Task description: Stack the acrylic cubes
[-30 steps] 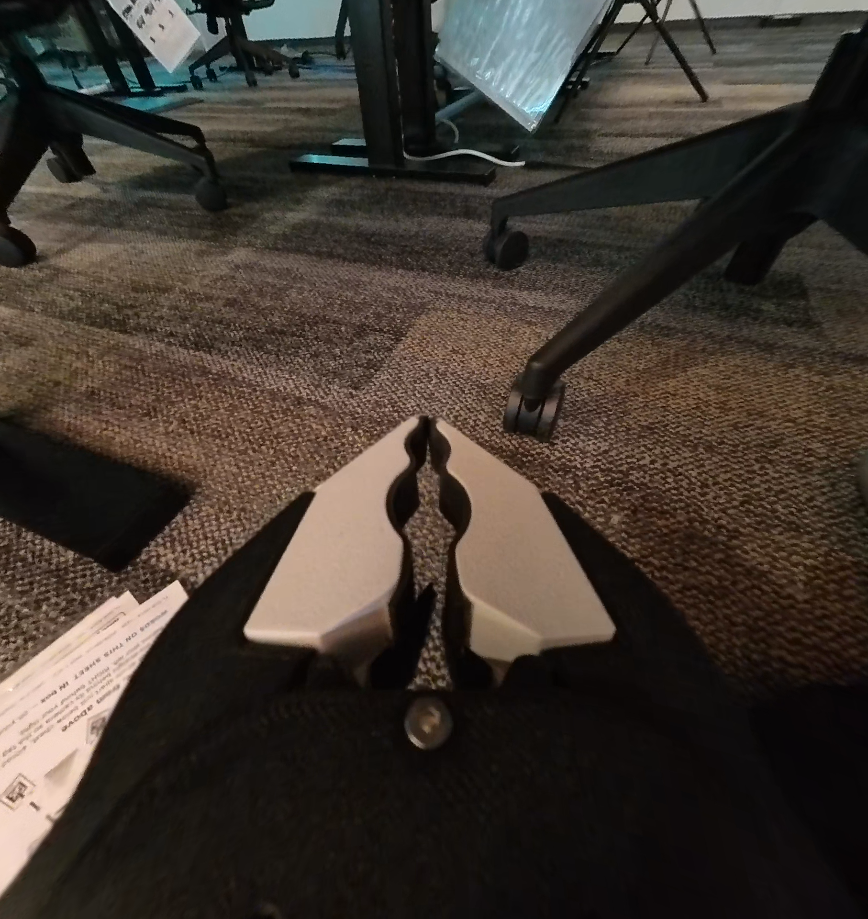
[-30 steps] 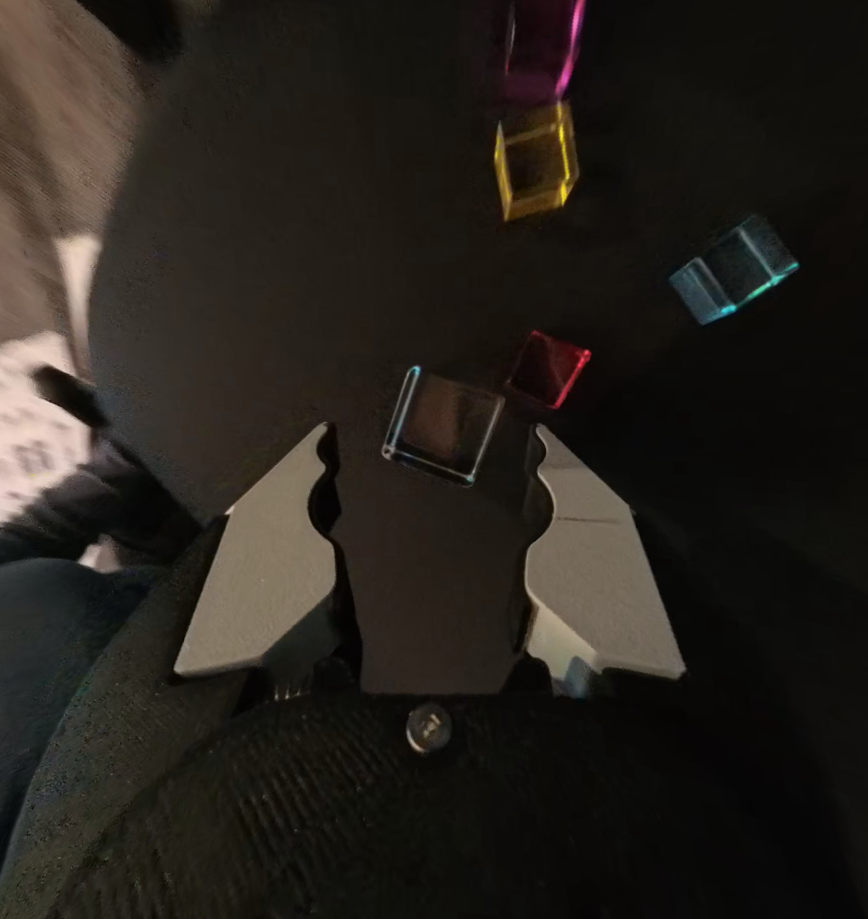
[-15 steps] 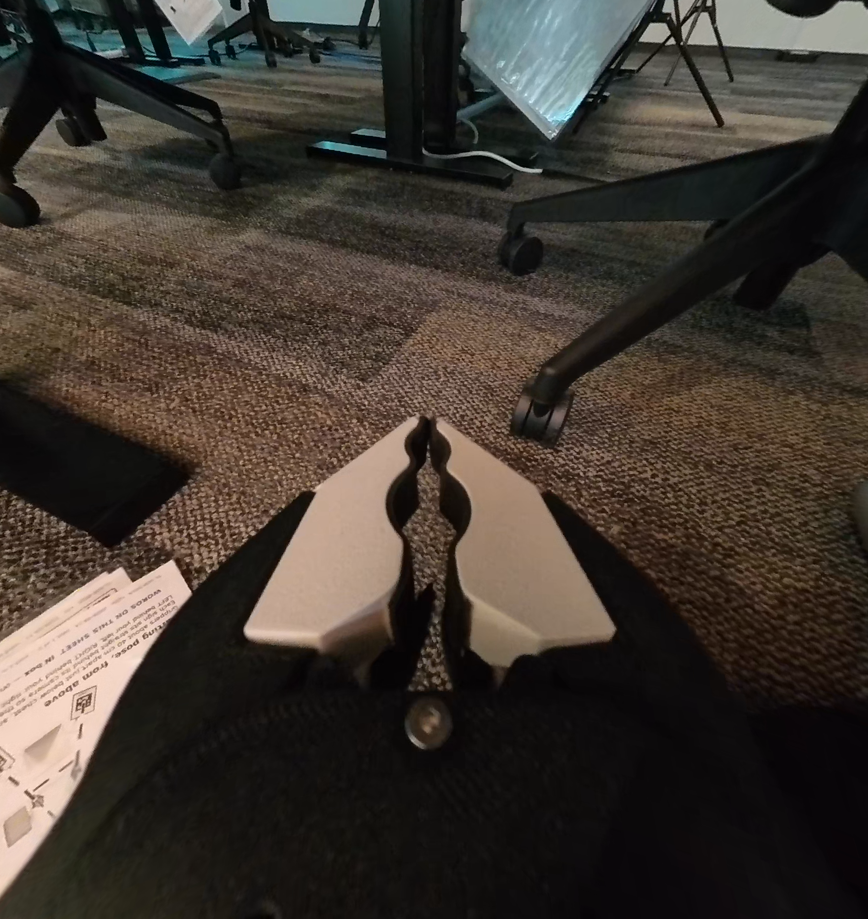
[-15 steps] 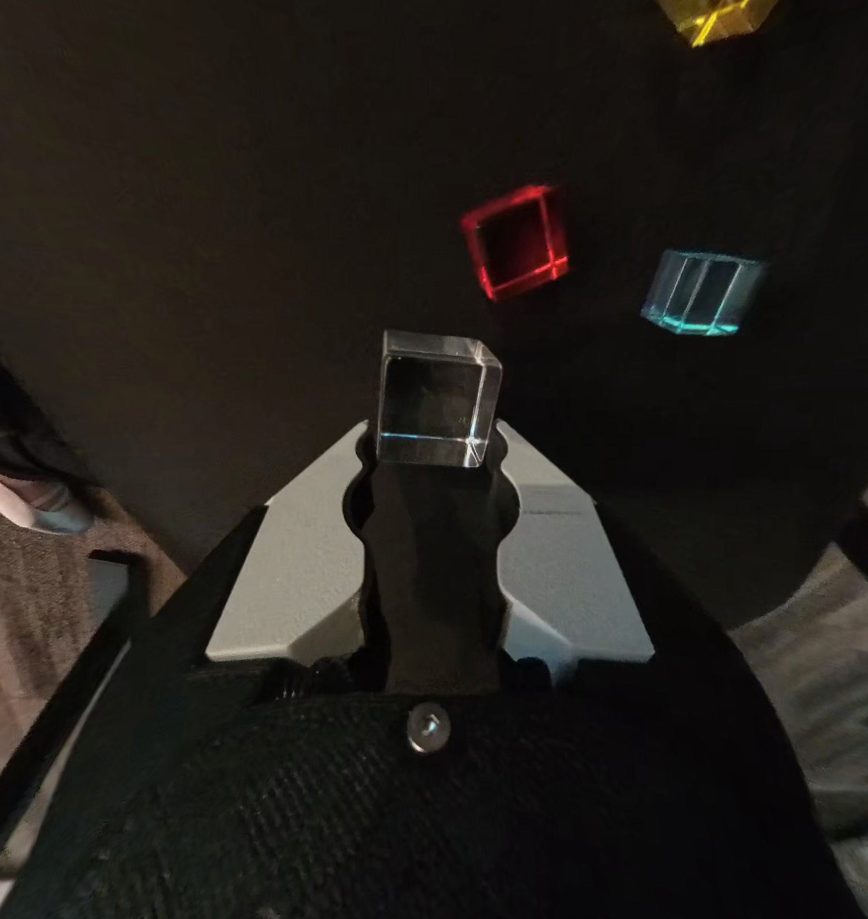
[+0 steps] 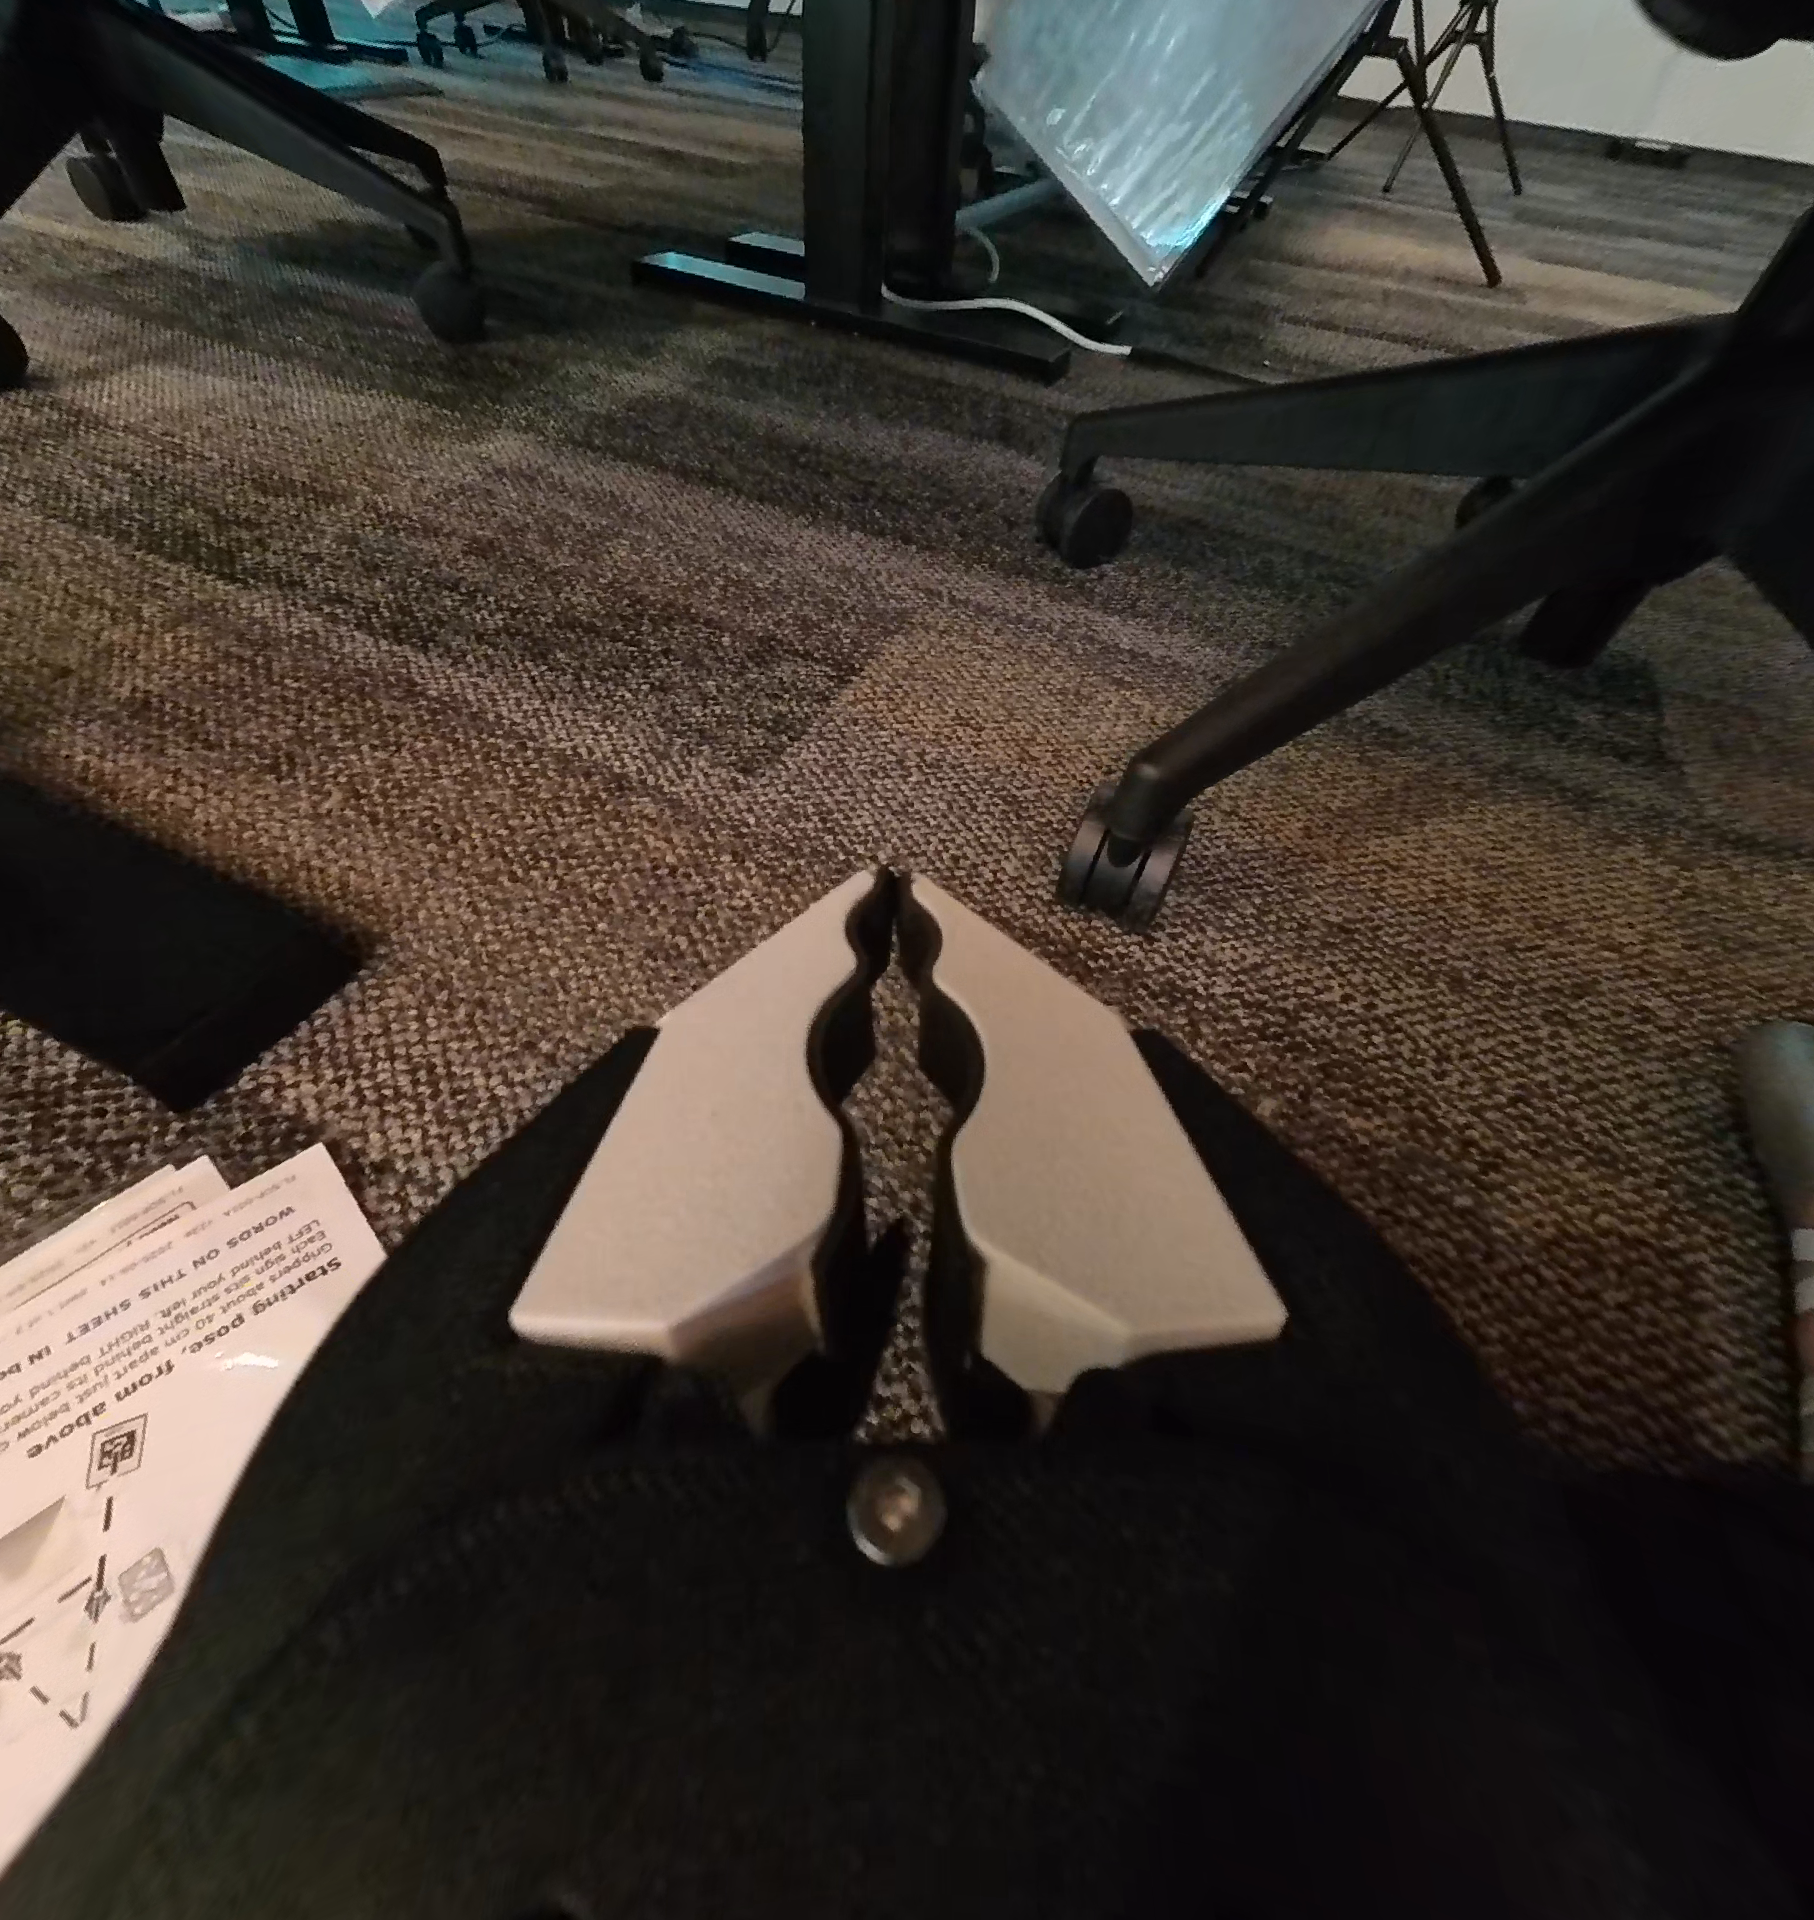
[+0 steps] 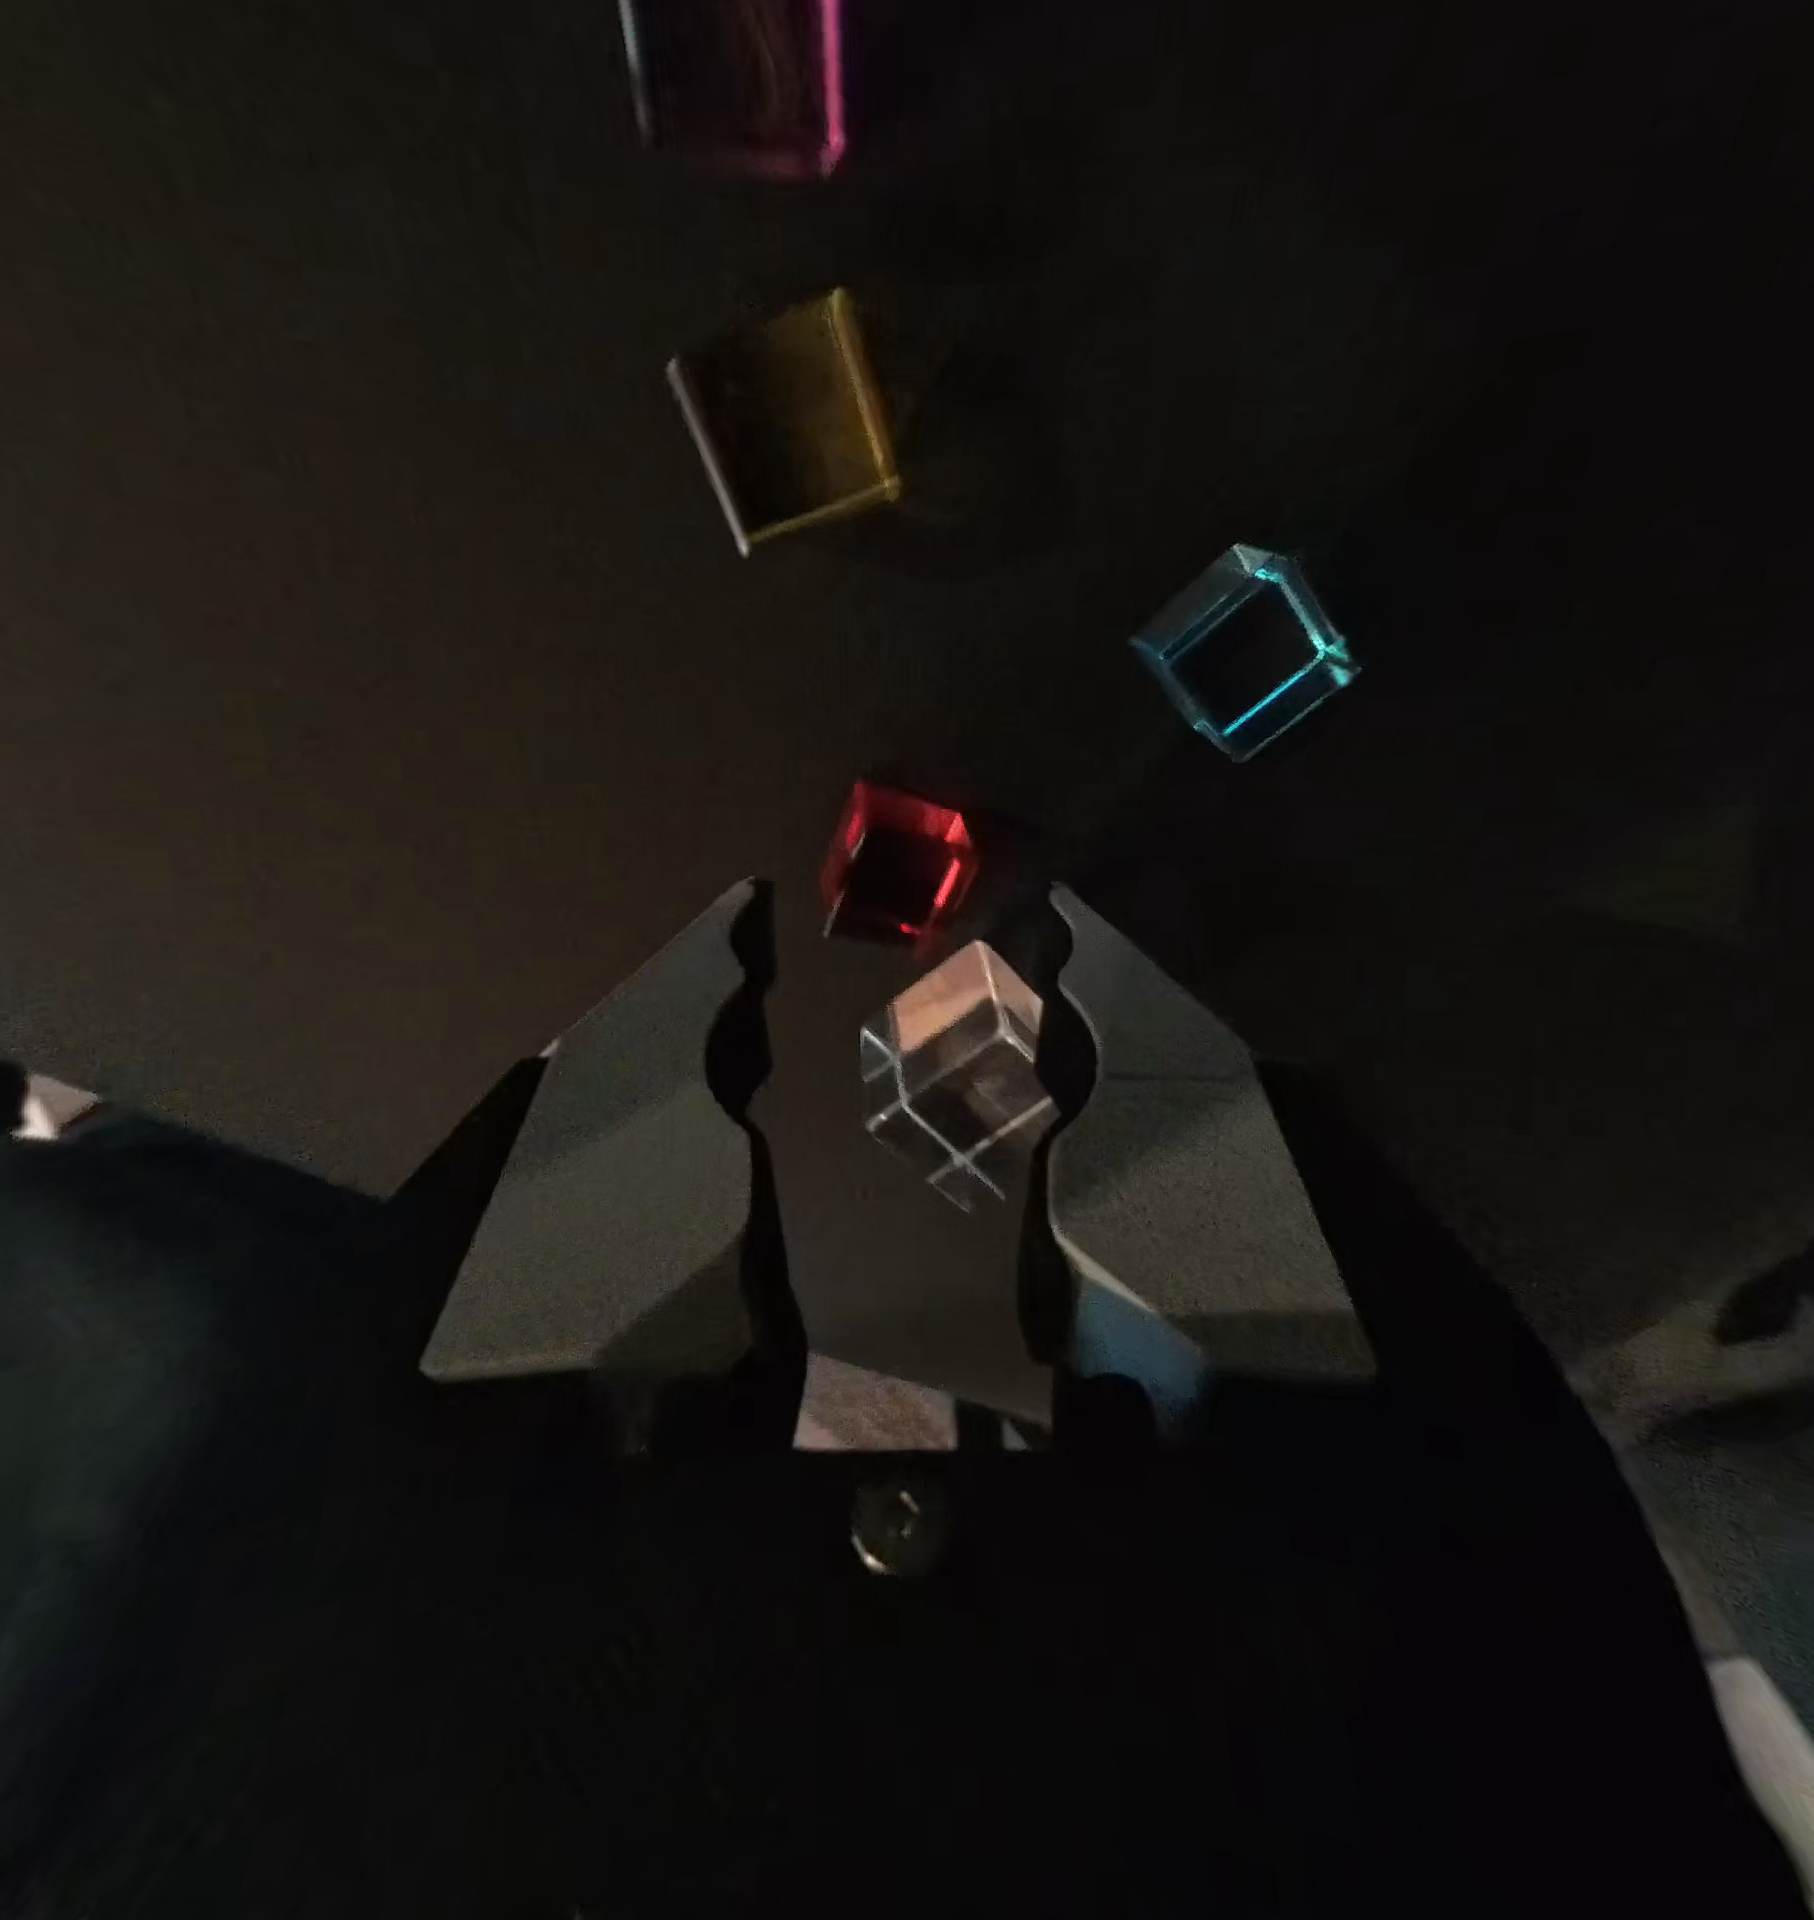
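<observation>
Here | right hand-held gripper agape | clear cube between fingers, unclamped

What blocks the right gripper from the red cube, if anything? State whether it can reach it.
Probably yes: the red cube lies just beyond the open right gripper, nothing between. But the clear cube sits between its fingers and may hamper closing.

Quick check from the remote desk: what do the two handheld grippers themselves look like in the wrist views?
Both look alike. The left gripper has two flat, pale grey wedge fingers with black wavy inner pads, on a black textured body with a silver screw. The right gripper matches, though dim light makes its fingers look darker. No cables show.
</observation>
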`<state>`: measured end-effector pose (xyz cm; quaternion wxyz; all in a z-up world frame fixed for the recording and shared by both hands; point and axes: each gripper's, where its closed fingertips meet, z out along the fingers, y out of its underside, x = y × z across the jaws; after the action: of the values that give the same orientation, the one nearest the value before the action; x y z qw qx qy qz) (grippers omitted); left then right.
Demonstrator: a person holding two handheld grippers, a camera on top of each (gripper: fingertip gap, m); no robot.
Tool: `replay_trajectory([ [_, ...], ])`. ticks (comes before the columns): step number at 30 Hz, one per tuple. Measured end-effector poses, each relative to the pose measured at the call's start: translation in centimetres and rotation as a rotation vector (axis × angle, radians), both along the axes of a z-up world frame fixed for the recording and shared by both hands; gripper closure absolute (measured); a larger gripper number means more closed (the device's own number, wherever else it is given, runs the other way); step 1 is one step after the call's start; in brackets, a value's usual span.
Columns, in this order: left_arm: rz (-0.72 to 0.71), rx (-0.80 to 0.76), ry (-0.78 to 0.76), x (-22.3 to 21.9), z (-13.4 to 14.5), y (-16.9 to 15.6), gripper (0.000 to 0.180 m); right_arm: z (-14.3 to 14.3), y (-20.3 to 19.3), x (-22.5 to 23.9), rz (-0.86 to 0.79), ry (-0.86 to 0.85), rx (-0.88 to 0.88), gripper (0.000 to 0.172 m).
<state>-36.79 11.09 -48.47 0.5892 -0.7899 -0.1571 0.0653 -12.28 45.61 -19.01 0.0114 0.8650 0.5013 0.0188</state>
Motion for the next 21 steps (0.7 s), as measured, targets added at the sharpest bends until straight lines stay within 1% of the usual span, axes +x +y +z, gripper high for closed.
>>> replay_trajectory([
  [2, 0.002, 0.001, -0.011, -0.1, -0.1, 0.0, 0.18, -0.7, -0.2, -0.1, -0.013, -0.011, -0.022, 0.129],
  [3, 0.004, 0.001, -0.017, -0.1, -0.1, 0.0, 0.18, -0.9, -0.3, 0.1, 0.002, -0.028, -0.026, 0.141],
  [4, 0.005, 0.0, -0.022, -0.2, -0.2, 0.0, 0.18, -0.8, -0.3, 0.2, 0.03, -0.045, -0.018, 0.145],
  [7, 0.006, -0.001, -0.03, -0.2, -0.3, 0.0, 0.18, 0.8, 0.1, 0.5, 0.144, -0.061, 0.051, 0.147],
  [9, 0.007, -0.001, -0.033, -0.2, -0.3, 0.0, 0.18, 2.9, -0.5, 0.4, 0.259, -0.024, 0.051, 0.147],
  [10, 0.007, -0.002, -0.035, -0.2, -0.3, 0.0, 0.18, 3.8, -1.0, 0.6, 0.352, -0.014, 0.042, 0.147],
  [12, 0.009, -0.003, -0.037, -0.2, -0.3, 0.0, 0.18, 5.1, -2.0, 1.6, 0.544, -0.026, 0.036, 0.147],
  [13, 0.01, -0.003, -0.039, -0.2, -0.3, 0.0, 0.18, 5.4, -2.2, 2.3, 0.597, -0.048, 0.035, 0.147],
  [17, 0.016, 0.0, -0.047, -0.3, -0.3, -0.1, 0.18, 5.1, -2.5, 4.8, 0.637, -0.141, 0.01, 0.147],
  [21, 0.016, -0.001, -0.053, -0.3, -0.4, -0.2, 0.18, 4.0, -2.2, 5.1, 0.684, -0.149, 0.013, 0.147],
])
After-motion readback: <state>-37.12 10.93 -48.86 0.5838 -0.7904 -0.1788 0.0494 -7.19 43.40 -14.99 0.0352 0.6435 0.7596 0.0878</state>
